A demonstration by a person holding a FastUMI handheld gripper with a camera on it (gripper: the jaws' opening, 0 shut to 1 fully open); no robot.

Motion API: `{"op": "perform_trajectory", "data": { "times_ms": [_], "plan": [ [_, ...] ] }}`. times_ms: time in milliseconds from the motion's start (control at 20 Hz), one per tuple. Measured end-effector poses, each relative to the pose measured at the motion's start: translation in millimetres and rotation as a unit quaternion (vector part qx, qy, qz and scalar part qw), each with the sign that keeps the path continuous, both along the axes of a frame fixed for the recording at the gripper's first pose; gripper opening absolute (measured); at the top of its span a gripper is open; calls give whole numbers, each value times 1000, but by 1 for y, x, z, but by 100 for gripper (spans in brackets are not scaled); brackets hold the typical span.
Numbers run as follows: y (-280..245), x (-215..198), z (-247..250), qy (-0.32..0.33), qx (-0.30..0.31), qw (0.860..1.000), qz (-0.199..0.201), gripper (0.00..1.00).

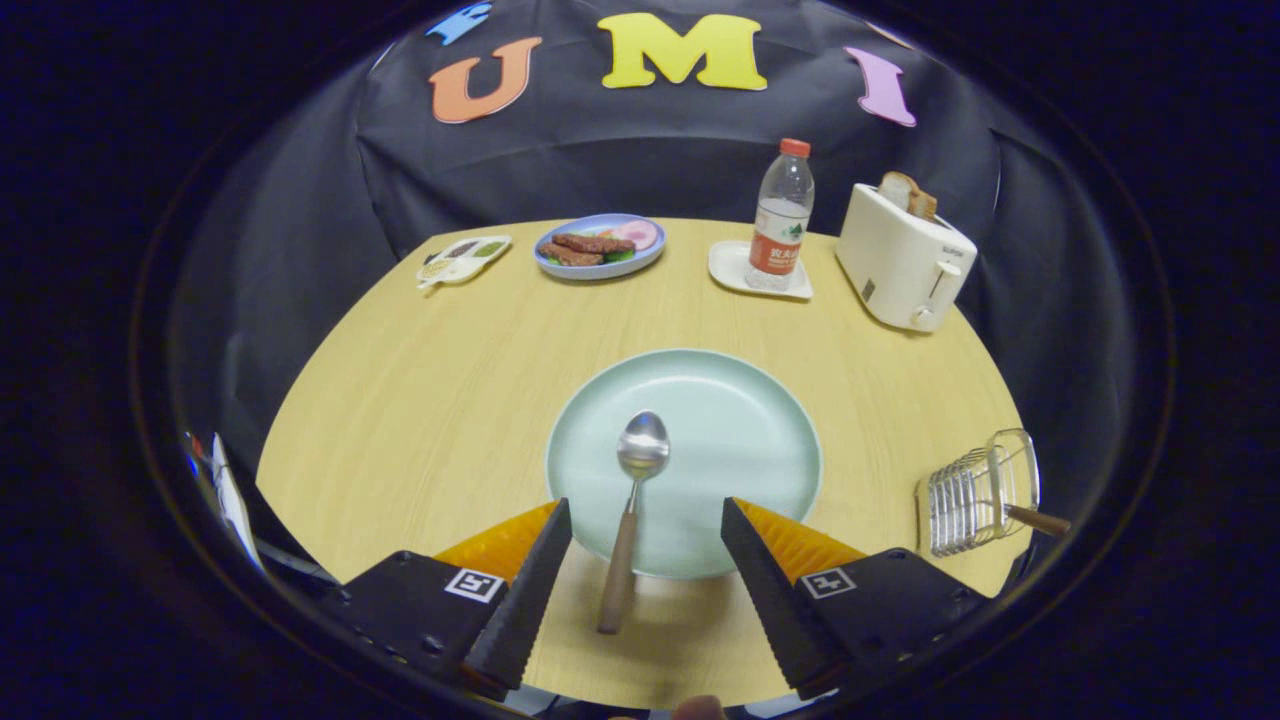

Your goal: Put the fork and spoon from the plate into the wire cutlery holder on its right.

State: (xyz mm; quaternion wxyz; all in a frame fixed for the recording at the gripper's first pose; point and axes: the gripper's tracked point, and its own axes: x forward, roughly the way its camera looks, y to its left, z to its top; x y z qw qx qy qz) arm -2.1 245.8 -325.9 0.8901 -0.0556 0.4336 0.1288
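Note:
A metal spoon (632, 505) with a brown wooden handle lies across the near rim of a pale green plate (740, 420), bowl toward the plate's middle, handle pointing back over the table. My gripper (646, 522) is open, its two fingers standing on either side of the spoon's handle without touching it. The wire cutlery holder (975, 492) stands to the right of the plate near the table's edge. A brown wooden handle (1038, 520) sticks out of it to the right.
At the far side of the wooden table (420, 400) stand a blue plate of food (600, 246), a small sauce dish (463, 259), a water bottle (782, 216) on a white coaster, and a white toaster (903, 256) holding bread.

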Motion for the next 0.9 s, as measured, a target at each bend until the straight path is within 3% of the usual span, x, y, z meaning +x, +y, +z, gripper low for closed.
{"op": "perform_trajectory", "data": {
  "times_ms": [250,550,600,750,800,900],
  "plan": [
    [6,8,-29,23,-14,1000,-13,78],
    [2,11,-51,52,-30,998,-26,26],
    [3,9,-54,61,-29,997,-26,11],
    [2,11,-54,70,-36,997,-25,10],
    [4,10,-54,80,-33,996,-20,1],
    [1,8,-49,87,-30,996,-17,1]
  ]
}}
